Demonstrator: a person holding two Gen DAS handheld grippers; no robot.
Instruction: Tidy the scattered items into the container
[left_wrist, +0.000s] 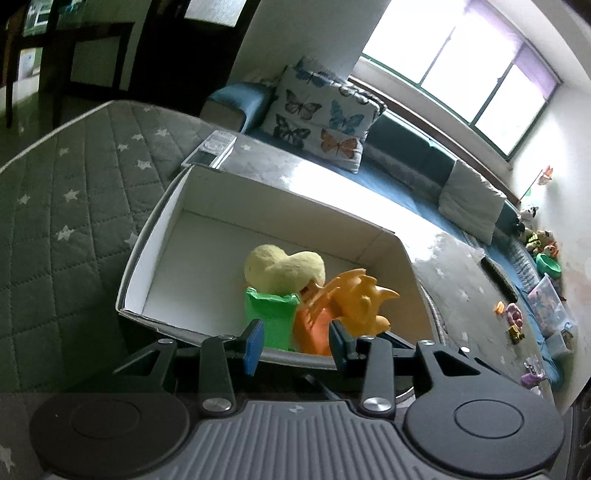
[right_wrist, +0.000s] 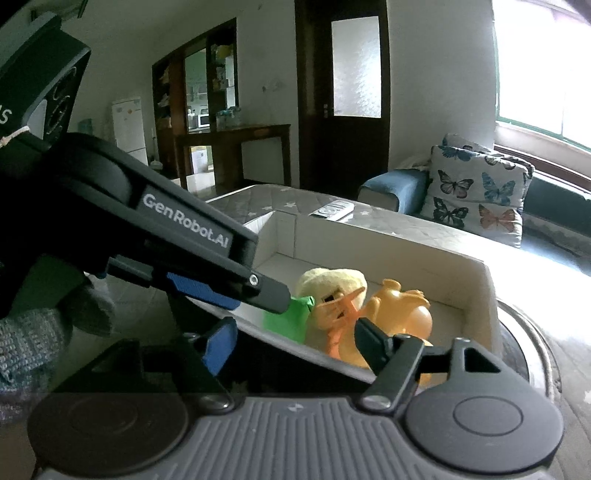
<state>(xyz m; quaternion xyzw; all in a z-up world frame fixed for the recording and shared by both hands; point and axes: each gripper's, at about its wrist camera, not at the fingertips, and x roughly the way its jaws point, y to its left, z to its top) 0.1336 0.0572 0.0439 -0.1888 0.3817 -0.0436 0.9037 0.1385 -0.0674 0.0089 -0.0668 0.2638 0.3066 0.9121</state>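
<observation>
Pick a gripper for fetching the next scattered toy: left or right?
Left, probably. Both the left gripper and right gripper are open and empty at the white box, but only the left wrist view shows the remaining small toys, off to its right. The right view shows none.

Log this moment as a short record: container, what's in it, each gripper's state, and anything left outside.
container: white box, open top, on a star-patterned cover
contents: yellow plush, green item, orange toy, bunched at the near wall
left gripper: open, at the near rim, holding nothing
right gripper: open, holding nothing
outside: remote beyond the box
</observation>
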